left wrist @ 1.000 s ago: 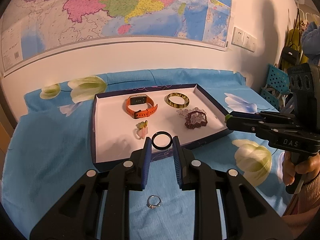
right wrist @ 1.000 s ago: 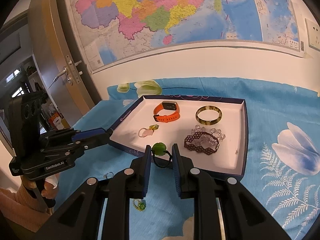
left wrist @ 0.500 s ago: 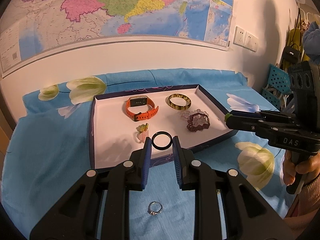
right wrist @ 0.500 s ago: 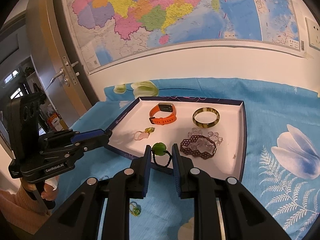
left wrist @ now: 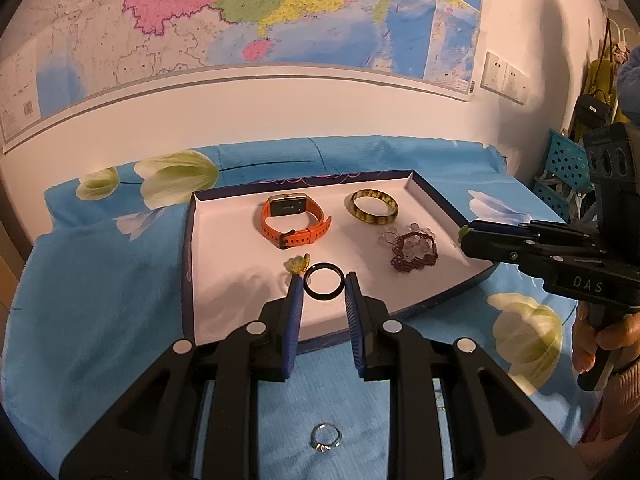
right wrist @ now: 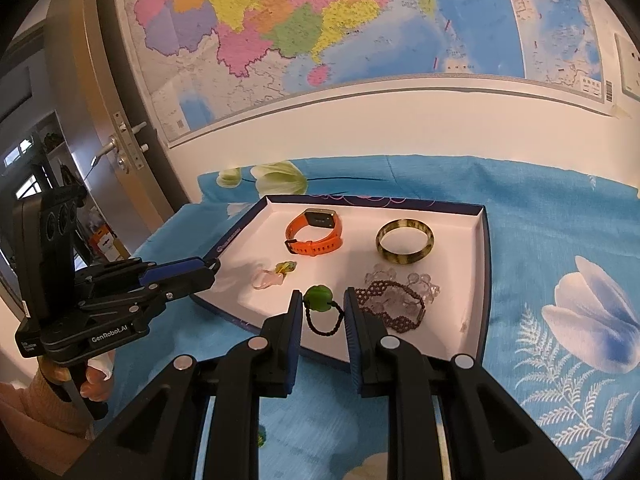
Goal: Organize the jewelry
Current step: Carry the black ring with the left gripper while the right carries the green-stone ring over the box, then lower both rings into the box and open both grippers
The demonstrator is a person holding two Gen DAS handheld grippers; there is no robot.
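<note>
A dark blue tray (left wrist: 188, 248) with a white floor lies on the blue flowered cloth. In it are an orange watch (left wrist: 294, 220), a yellow-brown bangle (left wrist: 374, 207), a dark beaded bracelet (left wrist: 414, 254) over clear beads, and a small green and pink charm (left wrist: 297, 264). My left gripper (left wrist: 323, 286) is shut on a black ring (left wrist: 323, 282), held over the tray's near part. My right gripper (right wrist: 323, 306) is shut on a black cord with a green bead (right wrist: 318, 298), held over the tray's front edge (right wrist: 482, 280).
A silver ring (left wrist: 326, 436) lies on the cloth under my left gripper, outside the tray. A small green piece (right wrist: 261, 436) lies on the cloth below my right gripper. A wall with a map stands behind. A door (right wrist: 100, 120) is at the left, blue baskets (left wrist: 564, 168) at the right.
Both grippers have moved forward, further over the tray, each still holding its piece. The tray contents have not moved.
</note>
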